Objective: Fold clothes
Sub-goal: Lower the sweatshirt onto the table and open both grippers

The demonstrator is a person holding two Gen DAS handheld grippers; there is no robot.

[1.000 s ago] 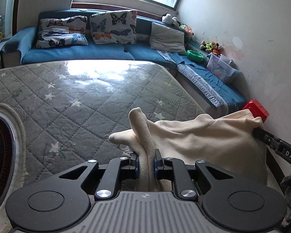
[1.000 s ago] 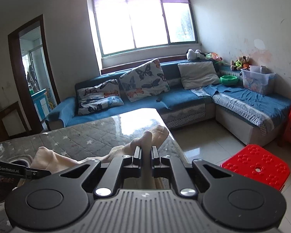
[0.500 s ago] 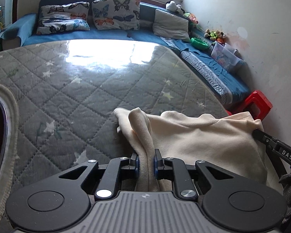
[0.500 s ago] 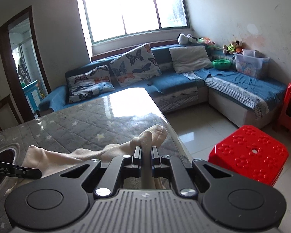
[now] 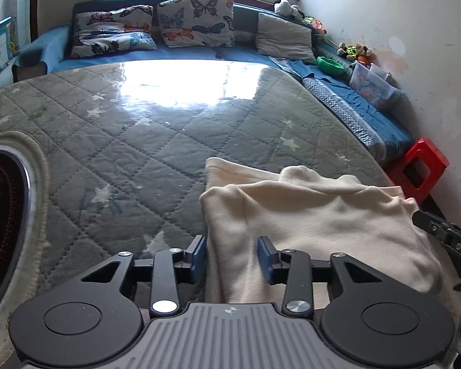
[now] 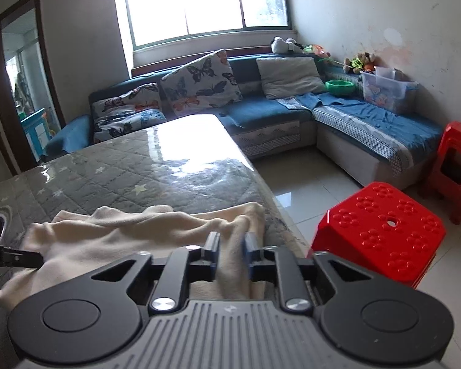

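A cream garment (image 5: 307,215) lies folded over on the grey quilted table (image 5: 138,141), near its right edge. My left gripper (image 5: 232,253) is open, its blue pads on either side of the garment's left fold, which lies loose between them. In the right wrist view the same garment (image 6: 132,233) lies on the table (image 6: 132,169). My right gripper (image 6: 230,253) is open around the garment's right end. The other gripper's tip shows at each view's edge.
A dark round opening with a metal rim (image 5: 3,221) sits in the table at the left. A red plastic stool (image 6: 381,230) stands on the tiled floor right of the table. A blue corner sofa (image 6: 267,113) with cushions runs behind.
Both grippers lowered the garment's lifted edge onto the table and opened, letting the cloth go. The cloth now lies flat instead of standing pinched between the pads.
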